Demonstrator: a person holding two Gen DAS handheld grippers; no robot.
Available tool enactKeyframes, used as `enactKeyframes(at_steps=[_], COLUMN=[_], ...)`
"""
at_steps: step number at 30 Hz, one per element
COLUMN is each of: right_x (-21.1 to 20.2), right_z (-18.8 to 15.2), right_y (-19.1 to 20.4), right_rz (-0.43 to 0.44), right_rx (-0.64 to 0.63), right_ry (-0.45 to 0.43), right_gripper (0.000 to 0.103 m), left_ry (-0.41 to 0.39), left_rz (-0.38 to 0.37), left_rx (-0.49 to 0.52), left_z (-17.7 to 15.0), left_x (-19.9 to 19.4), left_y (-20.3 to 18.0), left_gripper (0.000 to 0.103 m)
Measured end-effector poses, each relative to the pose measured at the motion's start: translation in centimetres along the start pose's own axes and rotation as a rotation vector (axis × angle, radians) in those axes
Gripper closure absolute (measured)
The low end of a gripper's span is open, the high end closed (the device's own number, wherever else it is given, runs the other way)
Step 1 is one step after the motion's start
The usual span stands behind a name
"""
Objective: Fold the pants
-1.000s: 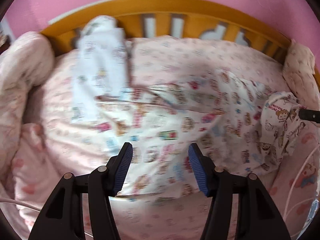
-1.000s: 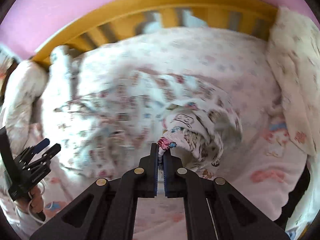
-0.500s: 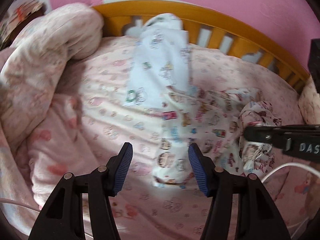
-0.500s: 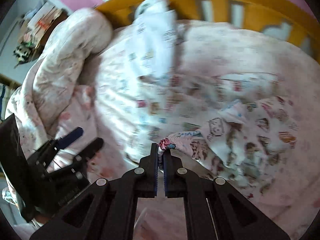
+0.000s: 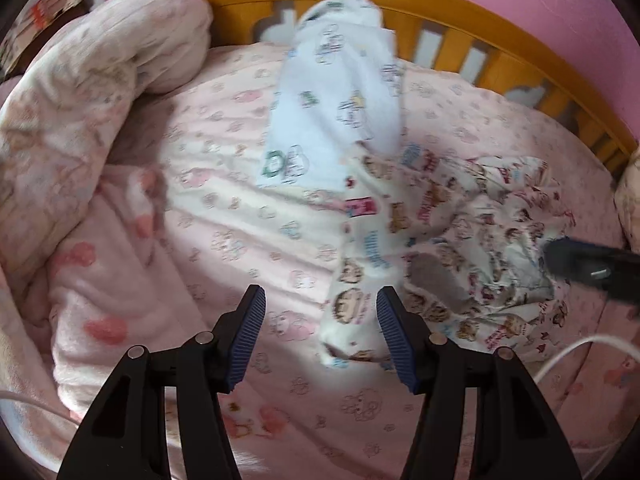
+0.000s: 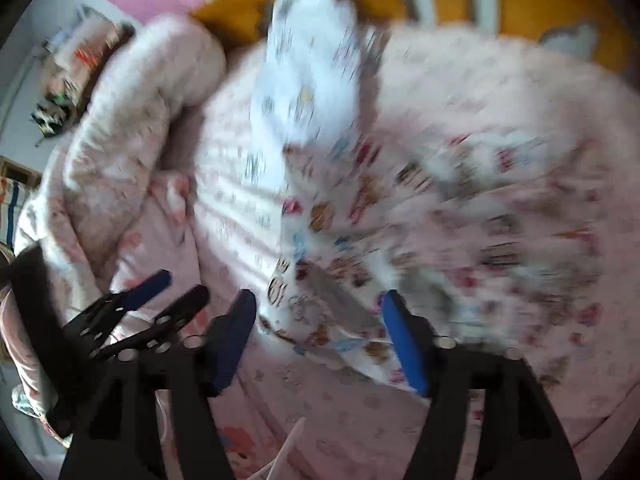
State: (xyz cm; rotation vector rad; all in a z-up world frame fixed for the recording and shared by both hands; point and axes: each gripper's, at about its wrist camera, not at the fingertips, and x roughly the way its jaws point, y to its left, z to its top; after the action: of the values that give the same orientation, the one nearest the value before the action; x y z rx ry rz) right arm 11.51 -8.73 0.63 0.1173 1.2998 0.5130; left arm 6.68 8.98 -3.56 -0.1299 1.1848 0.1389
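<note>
The cartoon-print pants (image 5: pixel 460 216) lie crumpled on the pink sheet (image 5: pixel 240 216). One leg end (image 5: pixel 356 312) reaches toward me. My left gripper (image 5: pixel 320 312) hovers open above that leg end, which lies between its fingers nearer the right pad (image 5: pixel 394 336). The right gripper (image 6: pixel 318 320) has its jaws opening; pants cloth (image 6: pixel 320 312) lies loose between them, touching neither pad. The right view is blurred by motion. The right gripper's tip (image 5: pixel 580 260) pokes in at the left view's right edge. The left gripper (image 6: pixel 160 292) shows at the lower left of the right view.
A pale blue printed cloth (image 5: pixel 332 120) lies behind the pants, against the orange bed rail (image 5: pixel 440 8). A rolled pink quilt (image 5: pixel 100 92) banks the left side. A pillow (image 5: pixel 628 200) sits at the right edge. A white cable (image 5: pixel 580 348) trails at lower right.
The right gripper was shut on the pants' edge and carried it leftward; its jaws now stand wide and the cloth has dropped. The left gripper moved left to the leg end.
</note>
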Motion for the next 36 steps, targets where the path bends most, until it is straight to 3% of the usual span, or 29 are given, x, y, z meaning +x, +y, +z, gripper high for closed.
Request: enactKeyframes(at_steps=[3,5,8,12,16,19,20,21,22,23,25,30,36], right_x=[-3.5,-4.2,-3.3,0.2,4.1,6.0,6.1,6.1,5.9,5.4,4.5,2.8,2.8], right_z=[-0.7,-0.9,-1.1,-1.6,-1.7,-1.0,-0.6,-0.3,0.3,1.1,2.4,7.1,11.1], right_y=[-3.1,-5.0,-7.3,-7.1,-5.5,-5.7,-5.9,-5.9,-5.9,-5.7,-5.5,-4.1,0.7], right_rz=[-0.061,-0.09,-0.165,-0.179,-0.27,-0.327,-0.319,-0.307,-0.286,-0.266,-0.234,-0.126,0.022], right_rx=[0.045,0.067,0.066,-0.055,-0.205,-0.223,-0.214,-0.206,-0.196,-0.187,-0.171,-0.118,-0.107], right_ry=[-0.063,-0.061,-0.006,0.109,0.169,0.187,0.182,0.177,0.165,0.141,0.1,0.017,-0.036], right_gripper=[0.036,0.036,0.047,0.056,0.057,0.07,0.08,0.092,0.094,0.094,0.095,0.095,0.096], left_ry=[0.005,0.035,0.115,0.143,0.115,0.13,0.151,0.169,0.192,0.215,0.22,0.162,0.167], left_rz=[-0.038,-0.07,-0.119,-0.044,0.035,0.052,0.047,0.037,0.018,0.0,-0.064,-0.109,-0.067], left_rx=[0.053,0.081,0.11,0.148,0.293,0.314,0.299,0.279,0.252,0.232,0.189,0.152,0.132], left_z=[0.3,0.6,1.1,2.0,2.5,2.9,3.1,3.4,3.5,3.5,3.5,3.2,1.3], left_x=[0.1,1.0,3.5,6.3,7.4,8.6,9.2,9.6,10.1,10.4,10.0,6.4,4.1], left_y=[-2.0,-3.3,-5.0,-6.4,-8.5,-8.8,-8.6,-8.2,-7.7,-7.2,-6.3,-4.5,-2.3], left_gripper=[0.046,0.046,0.046,0.046,0.046,0.046,0.047,0.061,0.085,0.097,0.1,0.1,0.1])
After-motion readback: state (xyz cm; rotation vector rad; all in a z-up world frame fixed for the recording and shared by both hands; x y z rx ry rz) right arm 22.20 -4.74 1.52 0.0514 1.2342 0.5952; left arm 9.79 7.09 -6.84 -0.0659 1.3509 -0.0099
